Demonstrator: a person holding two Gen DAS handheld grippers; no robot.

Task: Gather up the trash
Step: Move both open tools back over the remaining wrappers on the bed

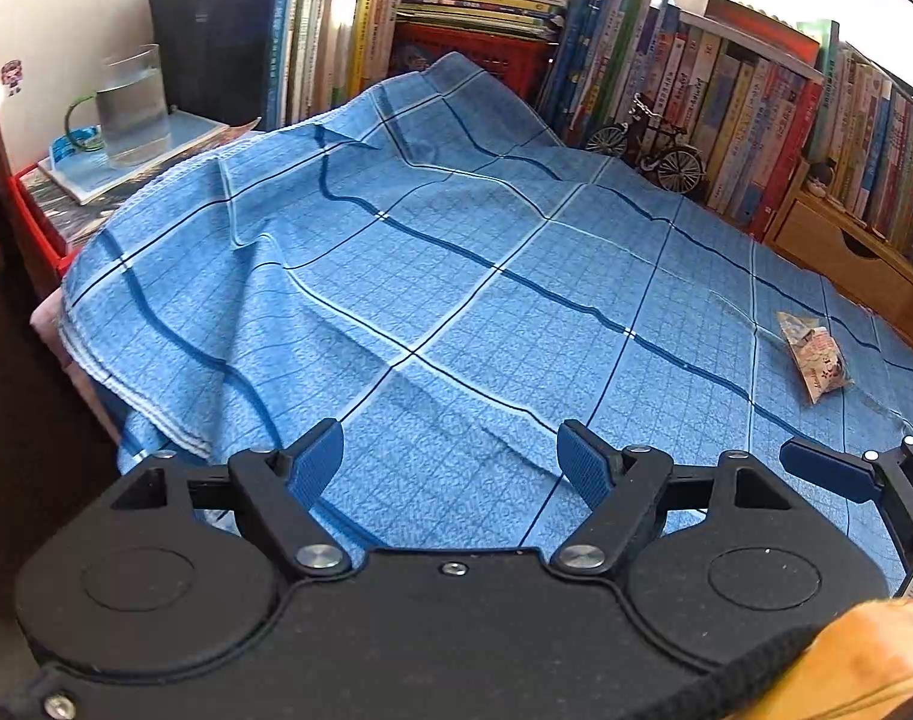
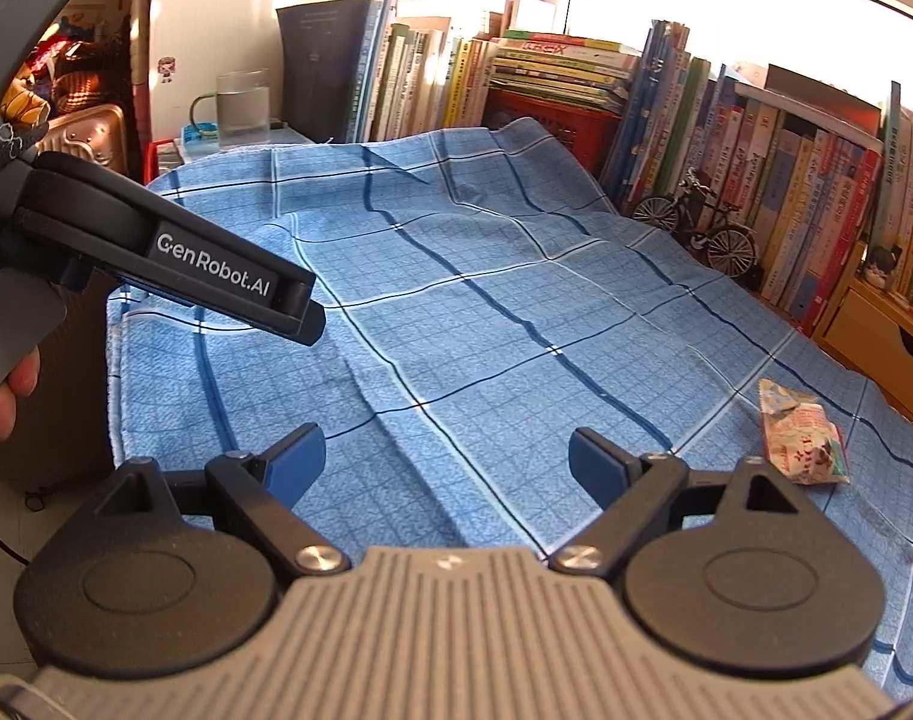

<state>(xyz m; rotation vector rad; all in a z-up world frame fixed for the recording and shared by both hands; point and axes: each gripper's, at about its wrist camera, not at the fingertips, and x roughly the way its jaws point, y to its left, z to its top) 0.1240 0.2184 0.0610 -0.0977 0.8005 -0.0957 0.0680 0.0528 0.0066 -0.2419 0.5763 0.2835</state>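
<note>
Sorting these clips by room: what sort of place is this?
Probably a home study or bedroom desk: rows of books line the back, a blue checked cloth covers the surface, and a glass of water and a model bicycle stand by.

i see blue checked cloth over the worktop | books along the back | water glass far left | model bicycle by the books

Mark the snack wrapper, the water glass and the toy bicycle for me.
snack wrapper (image 2: pixel 803 441): right wrist view, middle of its printed face.
water glass (image 1: pixel 133 108): left wrist view, its side wall.
toy bicycle (image 2: pixel 696 222): right wrist view, its frame.
</note>
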